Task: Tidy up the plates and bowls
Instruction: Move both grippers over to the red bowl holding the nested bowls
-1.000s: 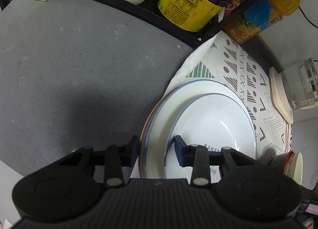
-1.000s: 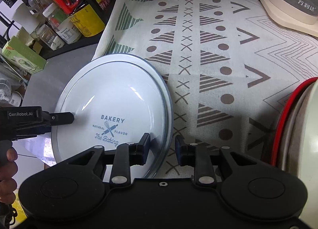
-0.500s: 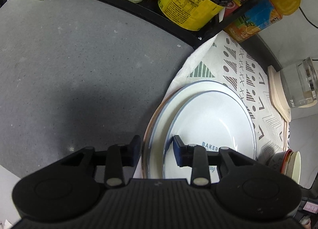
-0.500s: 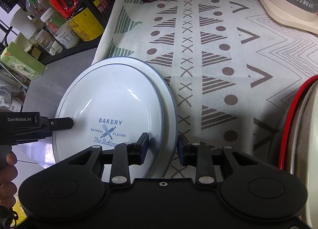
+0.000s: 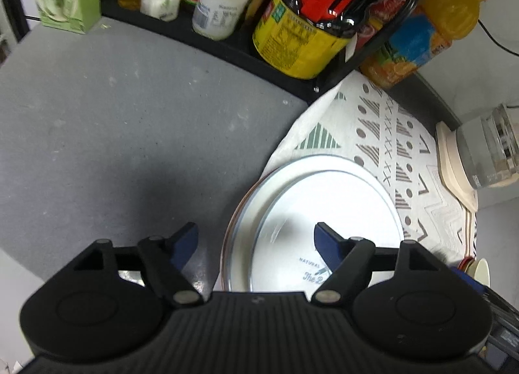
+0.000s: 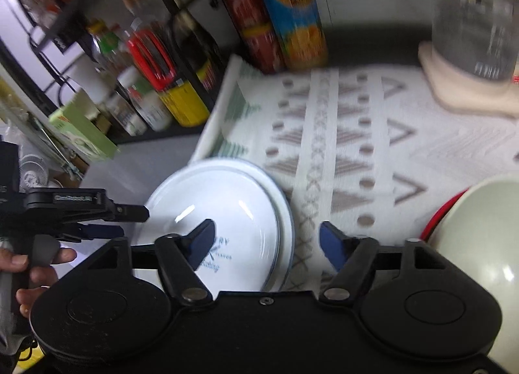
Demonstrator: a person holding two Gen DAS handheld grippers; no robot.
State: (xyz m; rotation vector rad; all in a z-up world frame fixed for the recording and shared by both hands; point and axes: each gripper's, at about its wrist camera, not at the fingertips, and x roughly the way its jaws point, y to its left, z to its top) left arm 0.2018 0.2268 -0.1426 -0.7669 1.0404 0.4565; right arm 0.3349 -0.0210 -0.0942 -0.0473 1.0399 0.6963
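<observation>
Left wrist view: you are holding the left gripper (image 5: 254, 241) with jaws spread wide, gripping nothing, straddling the near rim of the stacked white blue-rimmed enamel plates (image 5: 324, 208), which are resting nested on the patterned cloth mat (image 5: 399, 134).

Right wrist view: you are keeping the right gripper (image 6: 267, 241) equally wide and empty above the plates' right rim (image 6: 220, 221), probably ready for the cream bowl (image 6: 480, 231) lying just beside it.

The top plate (image 5: 327, 212) has blue words on it. In the left view you can read "NATURAL" and "The B". In the right view the plate (image 6: 223, 212) shows "RY" and "FLAVOR". Other labels are too blurry.
</observation>
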